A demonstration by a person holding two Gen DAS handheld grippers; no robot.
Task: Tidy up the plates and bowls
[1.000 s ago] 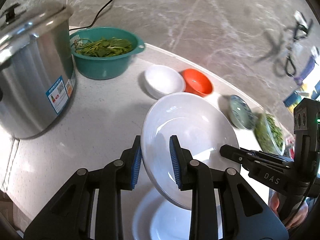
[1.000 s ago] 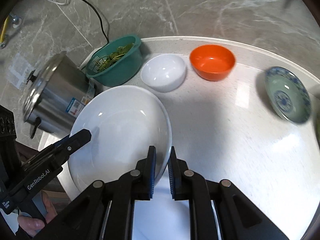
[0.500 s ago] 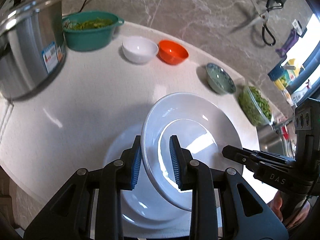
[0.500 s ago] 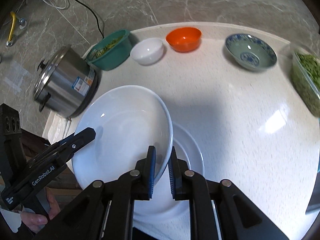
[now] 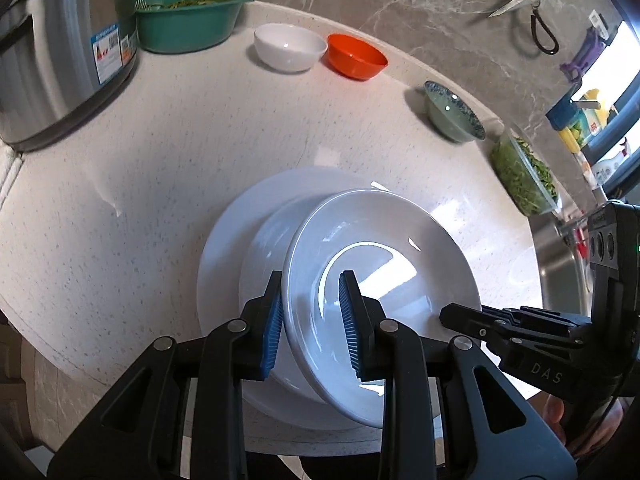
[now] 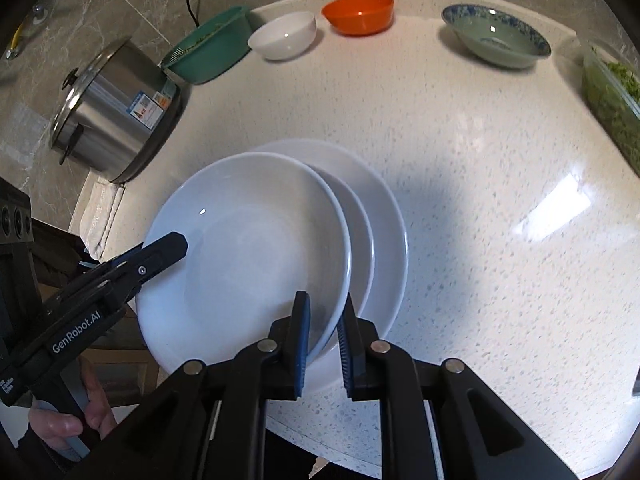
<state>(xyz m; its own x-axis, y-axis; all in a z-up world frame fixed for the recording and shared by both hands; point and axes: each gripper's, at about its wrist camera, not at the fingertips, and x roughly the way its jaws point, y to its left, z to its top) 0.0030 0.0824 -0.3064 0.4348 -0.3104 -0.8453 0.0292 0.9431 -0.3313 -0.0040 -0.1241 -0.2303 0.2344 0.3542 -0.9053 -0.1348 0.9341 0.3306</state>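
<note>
Lowered since a second ago, your white plate (image 6: 248, 248), pinched at nine and three o'clock by both nearly closed tongs, left (image 5: 310, 320) and right (image 6: 323, 334), hovers tilted over the table's (image 6: 480, 200) plate stack (image 6: 384, 216), nearly nested.

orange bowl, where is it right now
The orange bowl sits at the far edge of the counter in the right wrist view, between the small white bowl on its left and the blue-green patterned bowl on its right.
</note>
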